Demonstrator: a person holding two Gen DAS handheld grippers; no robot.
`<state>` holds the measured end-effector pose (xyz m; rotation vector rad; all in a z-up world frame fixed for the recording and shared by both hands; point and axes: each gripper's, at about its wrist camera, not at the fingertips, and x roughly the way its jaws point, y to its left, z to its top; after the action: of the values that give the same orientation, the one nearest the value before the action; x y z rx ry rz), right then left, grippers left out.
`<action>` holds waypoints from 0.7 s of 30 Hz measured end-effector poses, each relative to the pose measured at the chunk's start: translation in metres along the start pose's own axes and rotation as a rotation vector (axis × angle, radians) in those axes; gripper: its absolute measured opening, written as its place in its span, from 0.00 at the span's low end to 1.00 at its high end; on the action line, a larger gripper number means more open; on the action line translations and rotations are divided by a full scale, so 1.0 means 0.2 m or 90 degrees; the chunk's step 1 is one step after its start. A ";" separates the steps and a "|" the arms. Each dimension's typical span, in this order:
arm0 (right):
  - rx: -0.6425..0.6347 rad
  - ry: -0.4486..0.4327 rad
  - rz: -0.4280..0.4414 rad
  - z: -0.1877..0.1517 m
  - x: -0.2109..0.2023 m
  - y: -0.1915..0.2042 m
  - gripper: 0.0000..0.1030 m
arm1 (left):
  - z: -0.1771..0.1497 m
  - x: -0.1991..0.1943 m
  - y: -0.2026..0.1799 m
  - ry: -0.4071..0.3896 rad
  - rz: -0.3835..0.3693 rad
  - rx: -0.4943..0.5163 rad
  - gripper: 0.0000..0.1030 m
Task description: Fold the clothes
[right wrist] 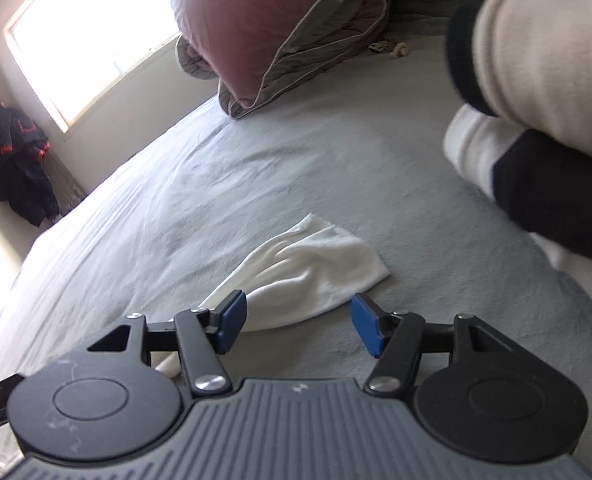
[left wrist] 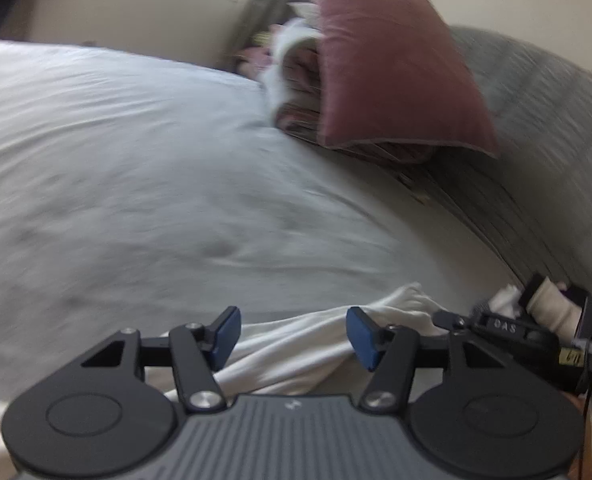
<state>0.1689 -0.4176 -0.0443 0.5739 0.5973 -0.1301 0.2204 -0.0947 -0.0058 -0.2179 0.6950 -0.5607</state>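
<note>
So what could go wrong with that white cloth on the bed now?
Both the left gripper and the right gripper are open, so nothing holds the white cloth. It lies bunched and wrinkled on the grey sheet, so a grab might catch only one layer and fold crooked. The pads could also pinch the sheet along with it. The left view is blurry, so aiming may be off.

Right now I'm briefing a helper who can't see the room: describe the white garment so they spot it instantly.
Find the grey bedsheet covering the bed. Below the dusty-pink pillow, near the front edge, lies the white garment, crumpled flat. It is the only loose white cloth on the sheet.
</note>
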 end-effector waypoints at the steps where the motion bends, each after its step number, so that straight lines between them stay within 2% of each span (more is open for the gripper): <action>1: 0.004 -0.007 -0.007 0.01 -0.01 -0.01 0.61 | 0.00 0.06 -0.05 0.010 -0.006 0.021 0.61; 5: -0.021 -0.045 -0.070 0.02 -0.07 -0.02 0.61 | 0.01 0.31 -0.22 0.063 -0.015 0.101 0.62; 7: -0.017 -0.051 -0.075 0.03 -0.08 -0.04 0.61 | -0.02 0.40 -0.32 0.073 -0.016 0.157 0.62; 14: 0.018 -0.047 -0.055 0.03 -0.11 -0.08 0.61 | -0.16 0.53 -0.64 0.050 0.000 0.410 0.62; 16: 0.018 -0.046 -0.053 0.03 -0.11 -0.08 0.61 | -0.18 0.57 -0.69 0.044 0.011 0.464 0.61; 18: 0.021 -0.046 -0.051 0.04 -0.11 -0.09 0.61 | -0.19 0.59 -0.73 0.044 0.013 0.501 0.53; 20: 0.024 -0.048 -0.049 0.04 -0.11 -0.09 0.61 | -0.20 0.61 -0.76 0.047 0.005 0.533 0.37; 21: 0.025 -0.049 -0.050 0.04 -0.11 -0.09 0.61 | -0.21 0.62 -0.77 0.050 0.000 0.543 0.33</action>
<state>0.1492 -0.4388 -0.0346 0.5812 0.5438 -0.2372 0.2080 -0.2914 -0.0479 0.6023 0.4799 -0.8204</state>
